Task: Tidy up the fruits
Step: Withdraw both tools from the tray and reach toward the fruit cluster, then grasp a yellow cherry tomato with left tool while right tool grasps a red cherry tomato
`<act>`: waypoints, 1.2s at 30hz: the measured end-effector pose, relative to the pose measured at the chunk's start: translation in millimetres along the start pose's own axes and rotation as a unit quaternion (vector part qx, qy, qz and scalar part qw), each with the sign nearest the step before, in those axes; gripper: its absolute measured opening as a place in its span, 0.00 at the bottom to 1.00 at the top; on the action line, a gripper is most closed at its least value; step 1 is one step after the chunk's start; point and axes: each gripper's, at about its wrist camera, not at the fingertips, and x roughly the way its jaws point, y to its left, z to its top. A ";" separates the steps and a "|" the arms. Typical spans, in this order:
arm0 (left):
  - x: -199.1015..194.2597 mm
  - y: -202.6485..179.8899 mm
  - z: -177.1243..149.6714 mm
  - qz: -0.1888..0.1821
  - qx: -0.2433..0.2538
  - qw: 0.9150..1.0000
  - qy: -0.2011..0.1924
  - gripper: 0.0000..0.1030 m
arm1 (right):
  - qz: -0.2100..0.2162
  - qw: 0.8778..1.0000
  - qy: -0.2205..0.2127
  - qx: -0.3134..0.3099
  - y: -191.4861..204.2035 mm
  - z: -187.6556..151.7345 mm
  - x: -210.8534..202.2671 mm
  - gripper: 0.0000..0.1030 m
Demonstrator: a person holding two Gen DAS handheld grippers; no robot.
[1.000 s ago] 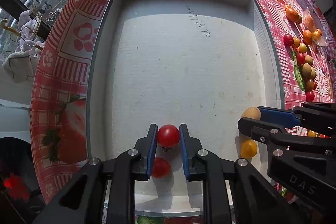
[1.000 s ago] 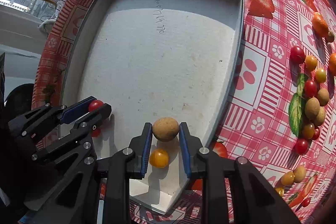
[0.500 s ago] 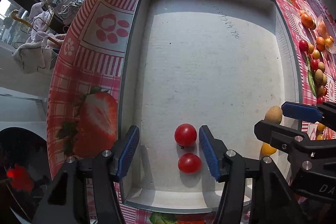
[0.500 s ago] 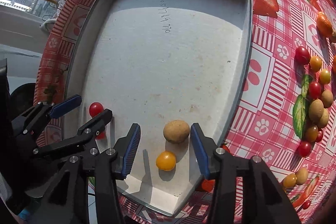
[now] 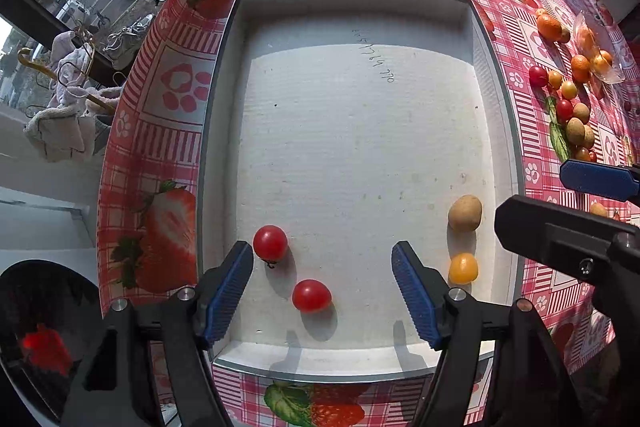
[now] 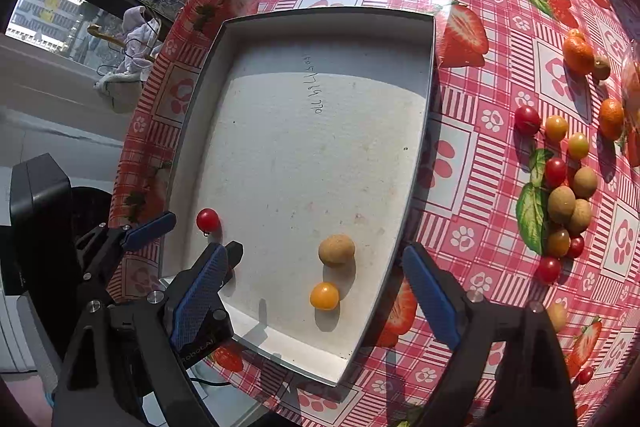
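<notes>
A shallow white tray lies on the strawberry tablecloth. At its near left lie two red cherry tomatoes; one shows in the right wrist view. At its near right lie a brown longan and a yellow cherry tomato. My left gripper is open and empty, raised above the tomatoes. My right gripper is open and empty, raised above the longan and yellow tomato.
Loose fruit lies on the cloth right of the tray: red and yellow tomatoes, longans, small oranges. A clear plastic bag sits at far right. The table edge runs along the left, with a drop beyond.
Both grippers opened, let go of the red tomato and the longan in the tray, and pulled back and up. The fruits rest where released.
</notes>
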 end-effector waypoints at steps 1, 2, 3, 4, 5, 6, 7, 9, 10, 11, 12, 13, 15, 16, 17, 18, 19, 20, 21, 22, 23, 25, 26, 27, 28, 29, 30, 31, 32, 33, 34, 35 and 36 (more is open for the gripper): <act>-1.9 -5.6 0.7 0.000 0.006 1.000 -0.002 0.71 | -0.001 1.000 -0.003 0.003 -3.4 -2.2 -2.3 0.89; -3.6 -11.9 1.6 -0.001 0.013 1.000 -0.003 0.71 | -0.003 1.000 -0.005 0.008 -7.4 -4.6 -4.2 0.89; -4.7 -17.2 3.8 -0.003 0.020 1.000 -0.004 0.71 | -0.004 1.000 -0.007 0.013 -12.9 -6.5 -6.4 0.89; -6.9 -26.0 4.5 -0.004 0.026 1.000 -0.005 0.71 | -0.005 1.000 -0.009 0.020 -22.6 -10.1 -11.0 0.89; -8.7 -32.6 5.7 -0.006 0.033 0.999 -0.006 0.71 | -0.007 1.000 -0.010 0.026 -28.8 -12.1 -13.5 0.89; -10.2 -40.5 7.2 -0.008 0.041 0.999 -0.007 0.71 | -0.009 0.999 -0.013 0.035 -35.2 -13.8 -15.7 0.89; -11.8 -49.0 8.3 -0.010 0.049 0.999 -0.008 0.71 | -0.011 0.999 -0.015 0.042 -41.8 -16.7 -18.3 0.89; -14.9 -66.7 9.8 -0.015 0.065 0.998 -0.010 0.71 | -0.016 0.998 -0.019 0.058 -56.3 -23.5 -23.5 0.89; -16.3 -75.3 11.1 -0.018 0.073 0.997 -0.011 0.71 | -0.018 0.997 -0.021 0.067 -65.8 -28.3 -27.0 0.89; -18.6 -85.7 11.3 -0.020 0.082 0.996 -0.012 0.71 | -0.022 0.997 -0.022 0.076 -75.2 -33.3 -29.9 0.89; -20.2 -94.4 11.8 -0.024 0.090 0.996 -0.014 0.71 | -0.026 0.996 -0.023 0.087 -86.2 -39.2 -33.4 0.89; -22.0 -105.1 12.0 -0.028 0.099 0.995 -0.015 0.71 | -0.031 0.995 -0.023 0.097 -95.6 -44.3 -35.5 0.89; -24.3 -125.2 11.5 -0.037 0.114 0.993 -0.014 0.71 | -0.041 0.992 -0.023 0.119 -116.2 -55.2 -40.0 0.89; -24.3 -134.6 11.2 -0.042 0.122 0.992 -0.013 0.71 | -0.045 0.990 -0.024 0.130 -126.3 -61.6 -42.5 0.89; -24.2 -143.6 10.4 -0.046 0.131 0.990 -0.011 0.71 | -0.050 0.988 -0.023 0.141 -136.2 -68.2 -44.8 0.89; -24.1 -154.5 8.5 -0.050 0.140 0.989 -0.009 0.71 | -0.055 0.986 -0.023 0.154 -148.3 -76.3 -48.4 0.89; -23.2 -166.0 5.2 -0.054 0.150 0.987 -0.006 0.71 | -0.059 0.985 -0.023 0.163 -156.9 -82.9 -50.5 0.89; -22.5 -175.9 1.8 -0.059 0.158 0.986 -0.001 0.71 | -0.065 0.982 -0.022 0.173 -167.3 -91.2 -53.2 0.89; -21.5 -185.0 -1.2 -0.063 0.165 0.984 0.003 0.71 | -0.072 0.980 -0.021 0.183 -177.3 -99.7 -55.6 0.89; -20.5 -193.6 -4.0 -0.068 0.171 0.983 0.007 0.71 | -0.079 0.978 -0.021 0.191 -185.0 -107.0 -57.0 0.89; -19.9 -201.1 -7.6 -0.073 0.177 0.981 0.013 0.71 | -0.086 0.976 -0.019 0.198 -192.4 -114.2 -58.1 0.89; -16.0 -216.2 -13.5 -0.082 0.184 0.979 0.023 0.71 | -0.101 0.972 -0.016 0.211 -207.9 -129.7 -60.4 0.89; -12.0 -224.7 -15.8 -0.085 0.186 0.979 0.029 0.71 | -0.108 0.970 -0.013 0.217 -214.9 -136.3 -60.9 0.89; -9.2 -230.7 -17.8 -0.087 0.186 0.978 0.035 0.71 | -0.113 0.968 -0.009 0.223 -220.7 -141.4 -60.5 0.89; -6.2 -236.7 -19.4 -0.088 0.187 0.978 0.040 0.71 | -0.116 0.966 -0.006 0.230 -227.0 -147.7 -60.0 0.89; -3.5 -242.0 -20.4 -0.090 0.186 0.977 0.044 0.71 | -0.119 0.965 -0.002 0.236 -233.4 -153.2 -59.3 0.89; -0.7 -247.0 -21.1 -0.091 0.185 0.977 0.047 0.71 | -0.122 0.963 0.001 0.239 -239.0 -158.1 -58.8 0.89; 1.5 -251.1 -21.2 -0.091 0.183 0.978 0.050 0.71 | -0.125 0.962 0.003 0.241 -244.1 -162.6 -58.9 0.89; 4.2 -256.1 -20.4 -0.091 0.182 0.978 0.053 0.71 | -0.128 0.962 0.004 0.242 -248.4 -166.2 -59.1 0.89; 5.9 -259.9 -19.8 -0.091 0.180 0.978 0.054 0.71 | -0.130 0.962 0.004 0.241 -251.3 -168.2 -58.7 0.89; 7.4 -263.3 -18.9 -0.090 0.178 0.978 0.054 0.71 | -0.132 0.962 0.004 0.239 -254.5 -170.8 -58.6 0.89; 8.5 -265.9 -18.1 -0.089 0.176 0.979 0.055 0.71 | -0.134 0.962 0.004 0.236 -256.8 -172.4 -58.1 0.89; 9.9 -268.7 -17.0 -0.088 0.173 0.979 0.056 0.71 | -0.136 0.963 0.004 0.234 -258.2 -173.0 -57.5 0.89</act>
